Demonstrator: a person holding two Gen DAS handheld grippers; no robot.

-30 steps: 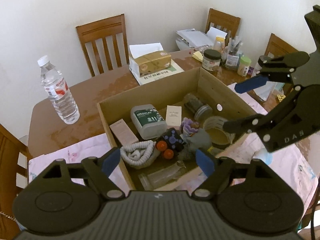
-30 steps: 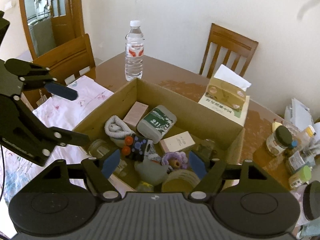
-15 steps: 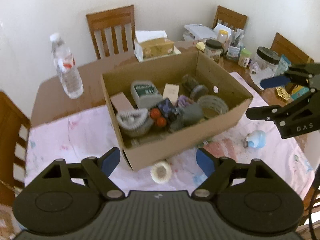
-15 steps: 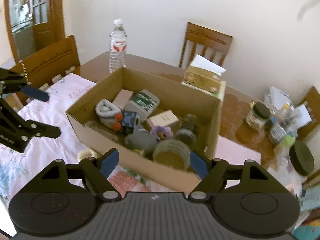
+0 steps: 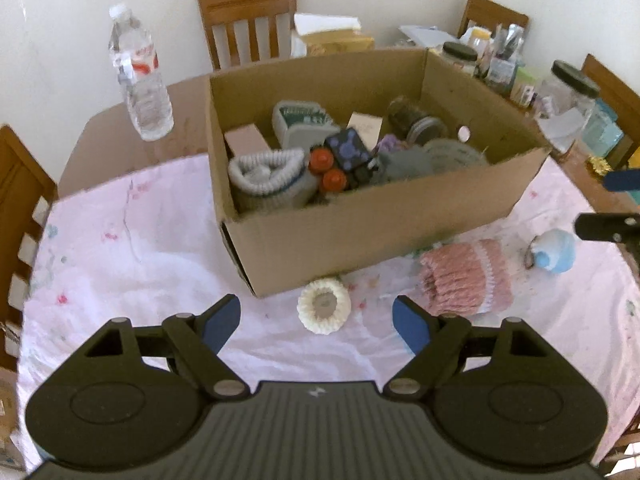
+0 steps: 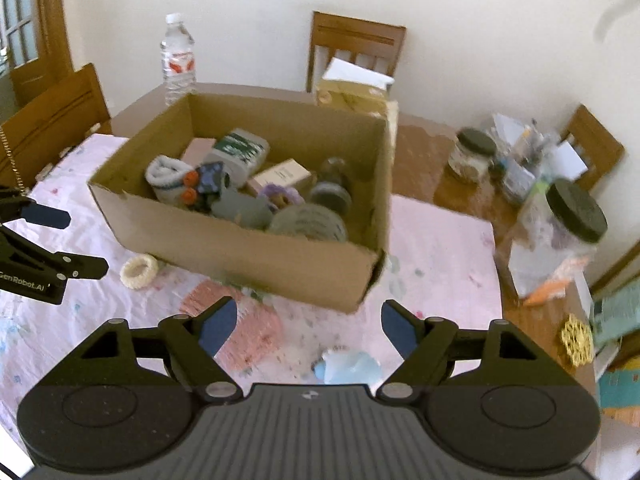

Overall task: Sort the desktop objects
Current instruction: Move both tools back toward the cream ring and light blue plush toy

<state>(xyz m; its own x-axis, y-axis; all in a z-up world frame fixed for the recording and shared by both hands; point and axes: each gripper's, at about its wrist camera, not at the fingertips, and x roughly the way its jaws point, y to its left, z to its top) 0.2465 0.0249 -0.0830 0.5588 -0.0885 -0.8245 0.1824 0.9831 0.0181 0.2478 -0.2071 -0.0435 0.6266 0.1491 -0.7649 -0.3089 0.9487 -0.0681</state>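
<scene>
A: Both grippers empty, fingers spread. Left gripper (image 5: 316, 322) hovers above the cream knitted ring (image 5: 324, 307), lying on the cloth just before the cardboard box (image 5: 372, 232).

B: I'd descend straight, straddling the ring; soft yarn compresses. Ribbed pink knit roll (image 5: 466, 278) beside it; right gripper (image 6: 308, 326) above the pale-blue item (image 6: 348, 366).
</scene>
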